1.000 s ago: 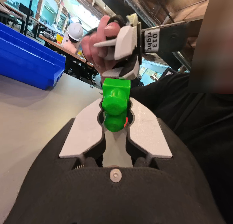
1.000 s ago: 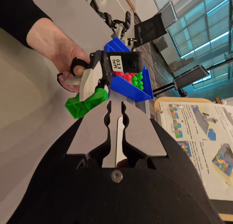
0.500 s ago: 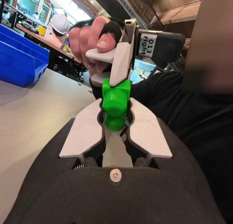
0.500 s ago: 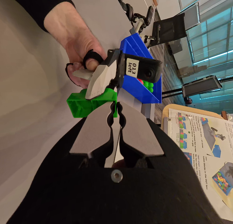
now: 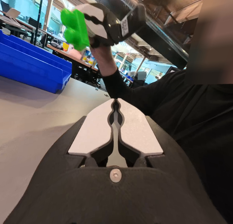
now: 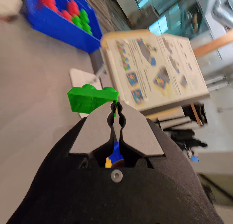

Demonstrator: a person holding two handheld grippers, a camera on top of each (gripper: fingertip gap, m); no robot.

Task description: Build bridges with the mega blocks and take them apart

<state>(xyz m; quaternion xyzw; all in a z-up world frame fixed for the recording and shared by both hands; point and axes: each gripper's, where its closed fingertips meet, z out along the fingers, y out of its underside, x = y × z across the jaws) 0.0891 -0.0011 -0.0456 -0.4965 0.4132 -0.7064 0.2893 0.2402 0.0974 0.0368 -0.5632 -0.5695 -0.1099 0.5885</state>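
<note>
Green block now lifted away from left gripper, pinched by one thin wall in right gripper, raised above table, left fingertips pressed together on nothing

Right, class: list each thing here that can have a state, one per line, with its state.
Left gripper: shut, nothing between its fingers.
Right gripper: shut on the green block's wall.
Green block: held in the air, hollow underside showing.
Blue bin: open, holding red and green blocks.
Instruction sheet: lying flat on its board.
</note>
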